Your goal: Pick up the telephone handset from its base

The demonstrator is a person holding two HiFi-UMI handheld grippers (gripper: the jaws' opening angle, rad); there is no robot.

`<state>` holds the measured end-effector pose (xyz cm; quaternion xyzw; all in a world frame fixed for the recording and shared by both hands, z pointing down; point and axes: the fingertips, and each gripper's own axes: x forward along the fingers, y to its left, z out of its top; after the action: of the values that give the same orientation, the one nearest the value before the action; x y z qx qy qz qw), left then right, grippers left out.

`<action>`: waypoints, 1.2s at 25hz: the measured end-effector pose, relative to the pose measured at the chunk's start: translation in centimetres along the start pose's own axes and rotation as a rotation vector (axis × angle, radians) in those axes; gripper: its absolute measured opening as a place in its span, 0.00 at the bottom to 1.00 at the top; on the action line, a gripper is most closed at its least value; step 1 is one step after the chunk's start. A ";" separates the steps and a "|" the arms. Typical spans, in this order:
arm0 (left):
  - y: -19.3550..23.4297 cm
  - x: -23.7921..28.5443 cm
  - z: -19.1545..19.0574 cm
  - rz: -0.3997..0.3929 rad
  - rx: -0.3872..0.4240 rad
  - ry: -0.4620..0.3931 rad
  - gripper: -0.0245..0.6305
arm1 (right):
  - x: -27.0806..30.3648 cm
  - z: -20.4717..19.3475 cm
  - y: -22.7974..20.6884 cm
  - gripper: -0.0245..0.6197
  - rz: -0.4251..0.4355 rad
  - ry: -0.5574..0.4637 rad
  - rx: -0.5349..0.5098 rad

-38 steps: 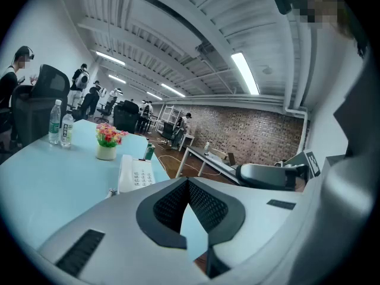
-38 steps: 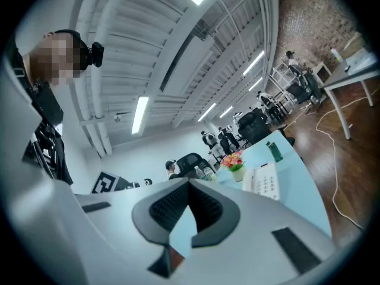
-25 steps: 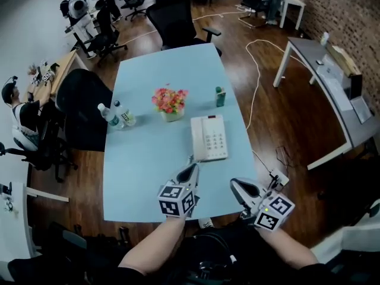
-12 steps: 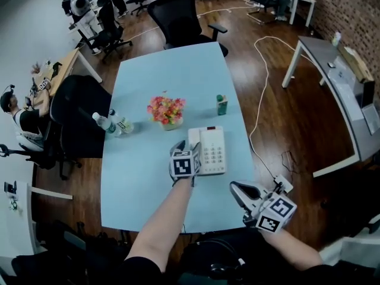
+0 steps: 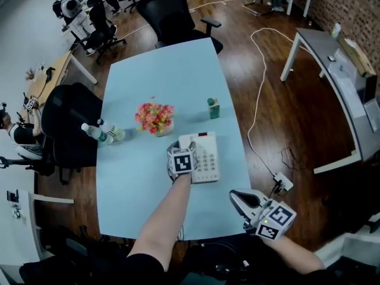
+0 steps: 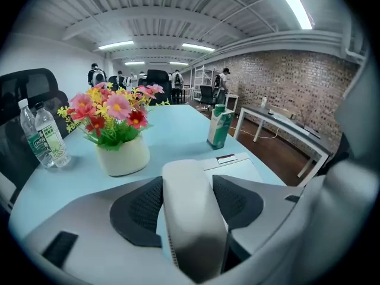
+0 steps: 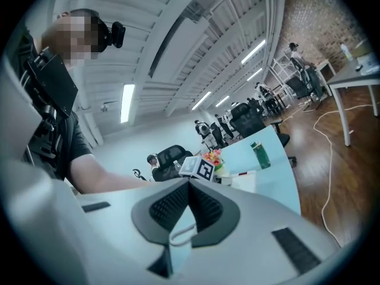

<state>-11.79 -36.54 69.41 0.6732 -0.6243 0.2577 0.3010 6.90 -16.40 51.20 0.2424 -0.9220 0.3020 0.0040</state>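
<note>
Office floor, brick wall along one side; the work surface is a light blue counter.

On the left gripper the fingers stand wide, one dark pad on each side of the white telephone handset, which runs lengthwise between them. Lower down, a sliver of counter shows between the left pad and the handset, and a dark gap shows on the right. No firm press is evident on either side. The handset lies along the left side of the white telephone base and is not lifted. In the head view this gripper points down and forward over the near left part of the base, with the arm stretched across the counter.

Just right of the fingers is the bare top of the base, with a small red label at its far end. Ahead and left of the fingers stands a white flower pot with pink, red and yellow blooms, near the telephone but apart from it. Ahead and right stands a green carton, upright. Further left, past the flowers, two clear water bottles stand side by side at the counter edge, with a black office chair behind them.

On the right gripper the fingers meet tip to tip with nothing between them. It is held near the counter's near right corner, well apart from the telephone. It points across the counter toward the marker cube of the left gripper.
</note>
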 end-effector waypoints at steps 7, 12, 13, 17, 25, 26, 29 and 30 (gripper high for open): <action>-0.1 0.4 0.2 0.004 -0.021 -0.007 0.43 | -0.3 0.0 0.1 0.07 -0.029 -0.015 0.006; 0.4 -2.8 2.0 -0.064 -0.128 -0.081 0.42 | -0.5 -0.1 1.9 0.07 -0.035 -0.033 -0.011; 0.3 -3.8 2.5 -0.092 -0.145 -0.106 0.42 | -0.5 -0.1 2.2 0.07 -0.036 -0.039 -0.011; 0.5 -8.6 3.0 -0.203 -0.208 -0.189 0.41 | -0.1 -0.8 3.9 0.07 -0.026 -0.054 -0.007; 1.1 -21.9 1.8 -0.475 -0.317 -0.396 0.41 | 1.4 -2.5 9.6 0.07 0.047 -0.049 -0.053; 1.3 -23.5 1.3 -0.507 -0.330 -0.414 0.41 | 1.6 -2.7 10.1 0.07 0.057 -0.050 -0.055; 2.3 -27.9 -0.6 -0.572 -0.376 -0.450 0.41 | 2.2 -3.6 11.6 0.07 0.085 -0.045 -0.050; 2.8 -29.2 -1.3 -0.584 -0.390 -0.460 0.41 | 2.4 -4.0 12.1 0.07 0.093 -0.040 -0.051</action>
<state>-17.14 -15.71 49.41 0.7923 -0.4951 -0.1185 0.3362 -1.23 -6.76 48.10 0.2049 -0.9396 0.2733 -0.0223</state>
